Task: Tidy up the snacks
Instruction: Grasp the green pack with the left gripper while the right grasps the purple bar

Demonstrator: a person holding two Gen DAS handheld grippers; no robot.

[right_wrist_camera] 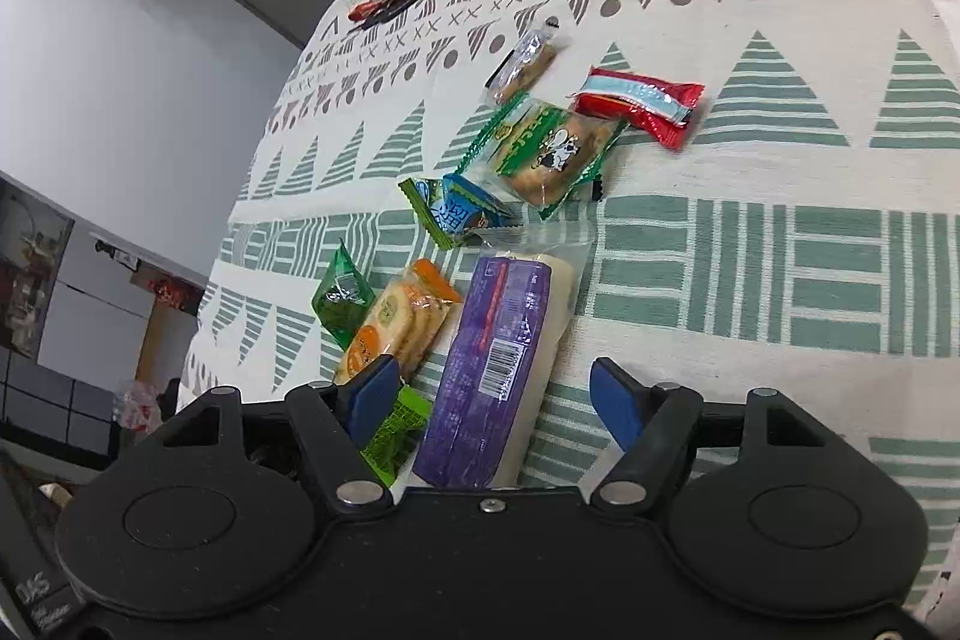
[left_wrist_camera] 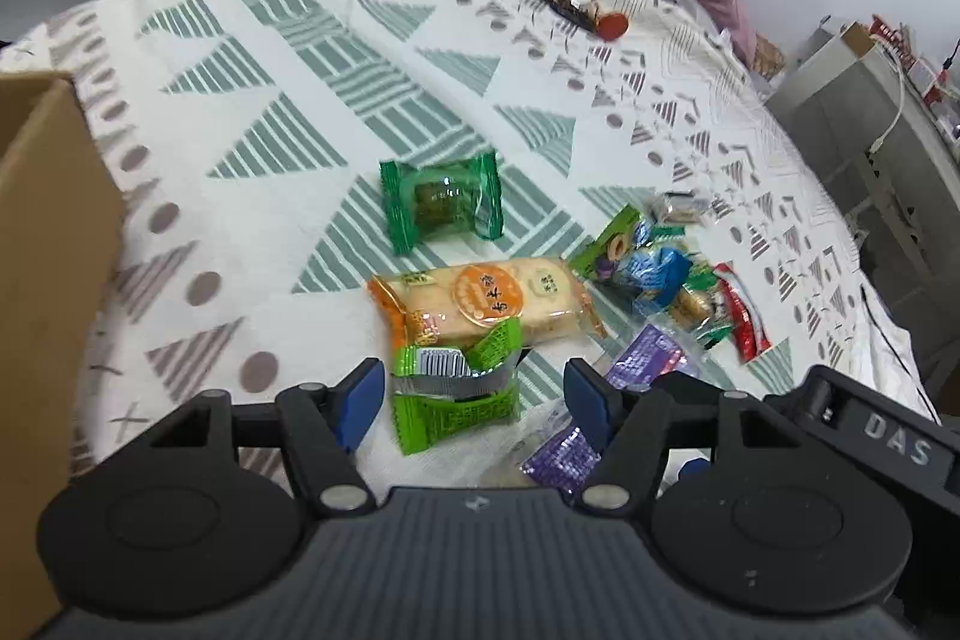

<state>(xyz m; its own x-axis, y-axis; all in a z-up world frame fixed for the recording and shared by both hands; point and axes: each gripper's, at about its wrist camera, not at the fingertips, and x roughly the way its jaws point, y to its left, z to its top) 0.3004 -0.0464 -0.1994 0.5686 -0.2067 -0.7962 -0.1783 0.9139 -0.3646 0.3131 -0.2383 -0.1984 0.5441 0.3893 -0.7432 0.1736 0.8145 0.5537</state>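
Our left gripper (left_wrist_camera: 474, 394) has its two blue-tipped jaws spread wide apart, holding nothing. Between them on the table lies one crinkly bright green snack packet (left_wrist_camera: 456, 394) with a grey stripe. Just past it we see one long orange packet of pale round crackers (left_wrist_camera: 480, 301), touching the green one. Farther on sits one shiny dark green see-through packet (left_wrist_camera: 441, 207) with a round treat inside, apart from the others. At the left edge stands one brown cardboard box (left_wrist_camera: 42, 280).

Our right gripper (right_wrist_camera: 495, 397) is spread wide too, with nothing gripped. Between its jaws lies one long purple and white plastic packet (right_wrist_camera: 498, 370) with a barcode, flat on the cloth. Beyond it we count one small blue packet (right_wrist_camera: 462, 208), one green see-through packet of biscuits (right_wrist_camera: 546, 148) with a cartoon cow, one shiny red packet (right_wrist_camera: 642, 103) with a pale blue stripe, and one small clear packet (right_wrist_camera: 522, 64). These lie close together in a loose bunch.

Everything rests on one soft white tablecloth (right_wrist_camera: 750, 280) with green and grey striped triangles and dots.
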